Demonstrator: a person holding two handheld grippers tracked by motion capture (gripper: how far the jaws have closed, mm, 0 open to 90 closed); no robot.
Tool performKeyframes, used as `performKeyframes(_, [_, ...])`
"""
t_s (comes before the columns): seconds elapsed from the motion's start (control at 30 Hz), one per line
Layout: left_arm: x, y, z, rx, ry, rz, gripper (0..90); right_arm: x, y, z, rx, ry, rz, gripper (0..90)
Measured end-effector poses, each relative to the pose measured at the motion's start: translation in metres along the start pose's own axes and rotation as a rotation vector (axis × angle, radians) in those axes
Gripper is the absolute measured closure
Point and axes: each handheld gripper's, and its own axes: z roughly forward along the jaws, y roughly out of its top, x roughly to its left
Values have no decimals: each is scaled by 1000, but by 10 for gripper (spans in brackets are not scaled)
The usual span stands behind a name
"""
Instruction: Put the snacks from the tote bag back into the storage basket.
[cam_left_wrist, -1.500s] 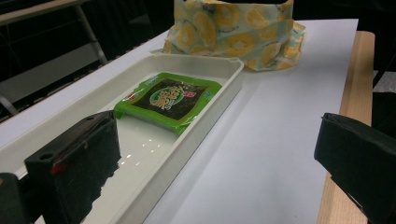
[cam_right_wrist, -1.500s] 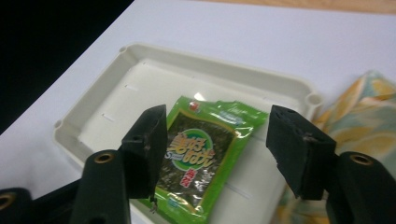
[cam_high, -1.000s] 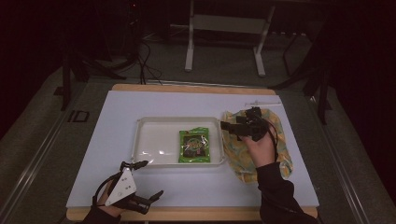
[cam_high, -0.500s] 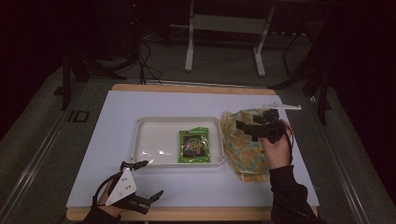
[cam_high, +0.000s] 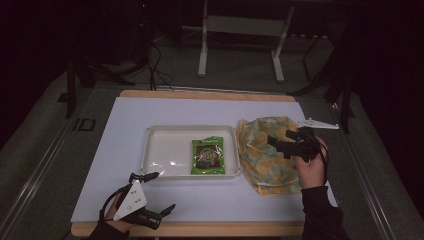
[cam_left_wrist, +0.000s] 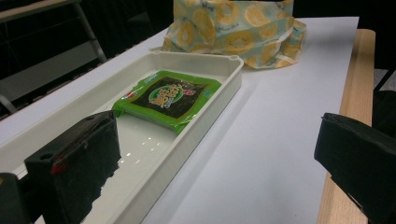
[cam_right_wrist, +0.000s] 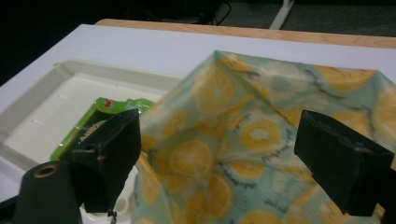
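Observation:
A white tray (cam_high: 165, 150) lies mid-table with a green snack packet (cam_high: 208, 156) flat in its right half. Right of the tray stands a bag printed with lemon slices (cam_high: 260, 150). My right gripper (cam_high: 280, 143) hovers over that bag, open, with nothing between its jaws. In the right gripper view the lemon bag (cam_right_wrist: 261, 140) rises between the jaws, with the packet (cam_right_wrist: 88, 123) and tray (cam_right_wrist: 42, 112) at left. My left gripper (cam_high: 159, 192) rests open near the front edge, left of centre. The left gripper view looks along the tray (cam_left_wrist: 187, 144) to the packet (cam_left_wrist: 170, 95) and bag (cam_left_wrist: 233, 28).
A white sheet (cam_high: 200, 112) covers the wooden table, whose edge (cam_high: 210, 229) shows at the front. Behind the table stand a metal frame (cam_high: 240, 40) and cables on a dark floor. A thin white strip (cam_high: 317, 123) lies by the bag's right side.
My right gripper has drawn back to the right, from over the tray's right edge to over the bag. The left gripper has stayed put.

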Motion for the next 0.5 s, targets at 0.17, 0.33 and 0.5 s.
performKeyframes(0.17, [0, 0, 0, 1, -1, -1, 8, -6, -12, -7, -28, -32, -5, 145])
performKeyframes(0.33, [0, 0, 0, -1, 0, 0, 8, -13, -25, -12, -39, -59, -2, 145])
performKeyframes(0.5, [0, 0, 0, -1, -1, 2, 8, -16, -35, -18, -57, -71, -2, 145])
